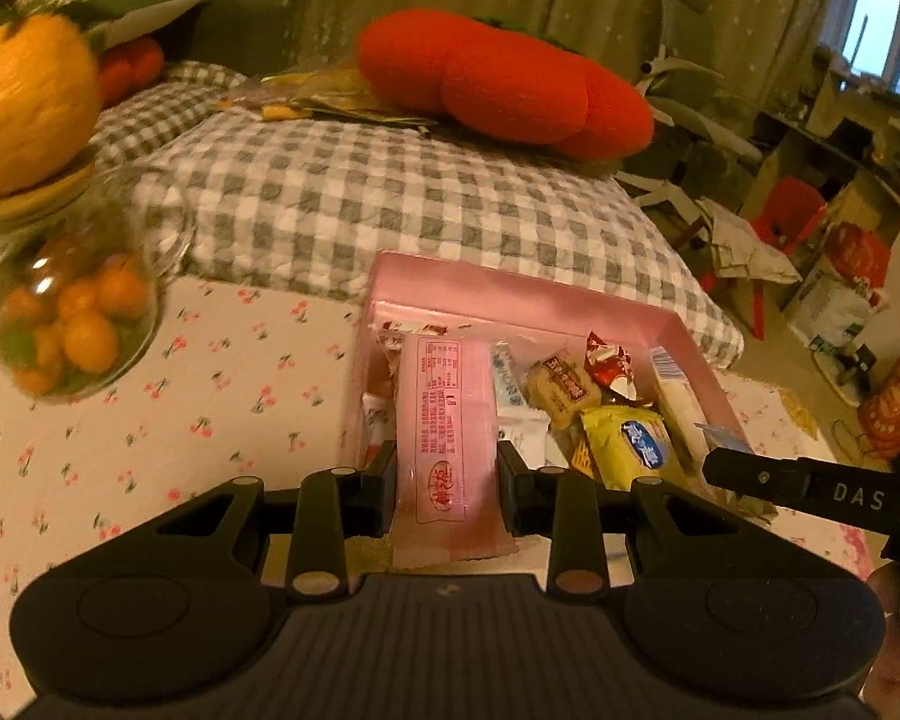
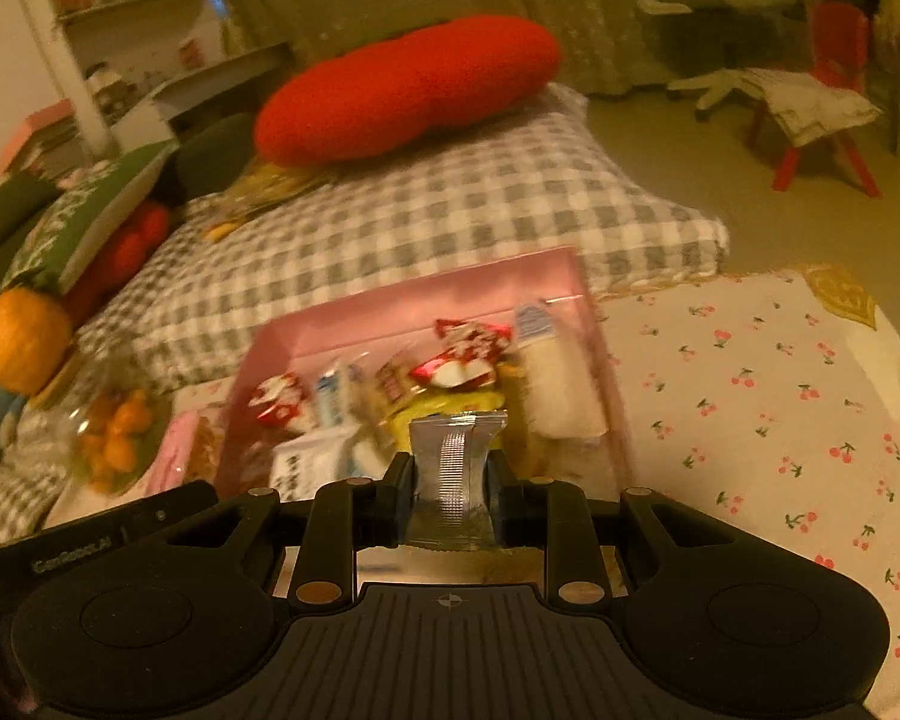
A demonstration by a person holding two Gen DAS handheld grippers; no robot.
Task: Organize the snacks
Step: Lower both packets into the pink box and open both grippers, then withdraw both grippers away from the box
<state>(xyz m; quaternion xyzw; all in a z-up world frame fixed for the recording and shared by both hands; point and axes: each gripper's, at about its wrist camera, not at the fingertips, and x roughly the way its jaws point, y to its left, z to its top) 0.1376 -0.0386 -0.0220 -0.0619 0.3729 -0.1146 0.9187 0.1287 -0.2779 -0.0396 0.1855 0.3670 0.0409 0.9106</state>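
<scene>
My left gripper (image 1: 447, 480) is shut on a long pink snack packet (image 1: 447, 420) and holds it over the near left part of the pink box (image 1: 528, 291). The box holds several wrapped snacks, among them a yellow packet (image 1: 627, 444) and a red-and-white candy (image 1: 609, 363). My right gripper (image 2: 450, 480) is shut on a small silver-backed packet (image 2: 453, 468) over the near edge of the pink box (image 2: 426, 288). The right gripper also shows in the left wrist view (image 1: 810, 486), at the box's right.
The box stands on a cherry-print cloth (image 1: 180, 408). A glass jar of small oranges (image 1: 72, 312) with an orange ball lid stands at the left. Behind lie a grey checked cushion (image 1: 390, 192) and a red plush pillow (image 1: 504, 84). A red stool (image 2: 822, 120) is on the floor at right.
</scene>
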